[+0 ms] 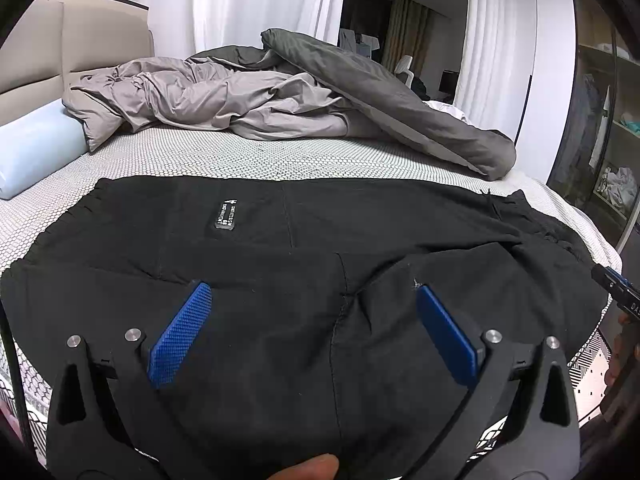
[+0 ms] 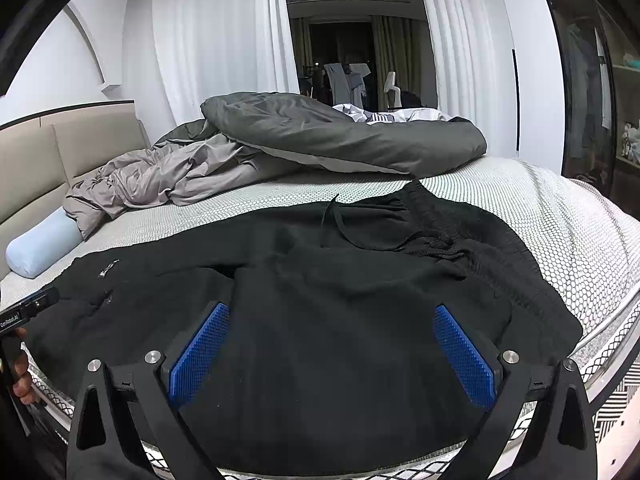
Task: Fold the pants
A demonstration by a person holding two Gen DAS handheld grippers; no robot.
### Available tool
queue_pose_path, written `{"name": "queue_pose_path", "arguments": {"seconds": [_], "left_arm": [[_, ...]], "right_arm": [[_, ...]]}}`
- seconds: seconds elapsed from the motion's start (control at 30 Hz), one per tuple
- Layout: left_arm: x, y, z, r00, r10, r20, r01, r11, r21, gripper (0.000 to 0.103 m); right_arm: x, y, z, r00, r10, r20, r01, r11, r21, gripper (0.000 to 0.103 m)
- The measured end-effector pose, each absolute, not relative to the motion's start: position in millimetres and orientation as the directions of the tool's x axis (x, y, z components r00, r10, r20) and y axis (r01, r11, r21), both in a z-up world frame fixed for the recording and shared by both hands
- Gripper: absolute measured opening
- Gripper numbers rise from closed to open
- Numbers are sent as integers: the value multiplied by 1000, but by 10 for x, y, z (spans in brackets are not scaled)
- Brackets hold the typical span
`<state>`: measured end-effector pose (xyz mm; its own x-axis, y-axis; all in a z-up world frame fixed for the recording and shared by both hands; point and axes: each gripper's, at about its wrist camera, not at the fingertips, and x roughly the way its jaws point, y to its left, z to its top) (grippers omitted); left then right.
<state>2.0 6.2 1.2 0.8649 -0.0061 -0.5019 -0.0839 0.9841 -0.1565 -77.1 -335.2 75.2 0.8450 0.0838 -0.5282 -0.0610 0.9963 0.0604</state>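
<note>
Black pants [image 1: 304,240] are lying spread across the bed [image 1: 200,156], partly doubled over. The left gripper [image 1: 314,300] and right gripper [image 2: 332,320] are hovering over them, jaws wide apart, holding nothing. A shallow pinch risks catching one layer, skewing the fold.

Even, soft indoor light fills both views, brightest on the white curtains [image 1: 248,4], which wash out. The doorway [image 2: 344,52] behind is dark. The black pants [image 1: 320,248] swallow detail, folds barely readable. Heavy fisheye bending, black vignette corners, focus reasonably sharp throughout.
</note>
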Motion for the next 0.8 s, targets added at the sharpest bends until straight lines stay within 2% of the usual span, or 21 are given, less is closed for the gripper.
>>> {"name": "queue_pose_path", "arguments": {"seconds": [0.27, 0.4, 0.67, 0.8], "left_arm": [[0, 36, 15, 867, -3, -498, -84, 985, -154, 102], [-40, 90, 14, 861, -31, -507, -81, 977, -196, 102], [-348, 404, 151, 873, -14, -487, -126, 959, -252, 102], [-666, 894, 115, 851, 59, -522, -277, 895, -349, 102]], "right_arm": [[-726, -3410, 812, 858, 76, -508, -52, 997, 61, 103], [-707, -3519, 920, 852, 104, -513, -63, 993, 97, 103], [-669, -3755, 1151, 810, 76, -582, -85, 996, 11, 103], [-716, -3960, 1056, 759, 86, -645, -66, 996, 55, 103]]}}
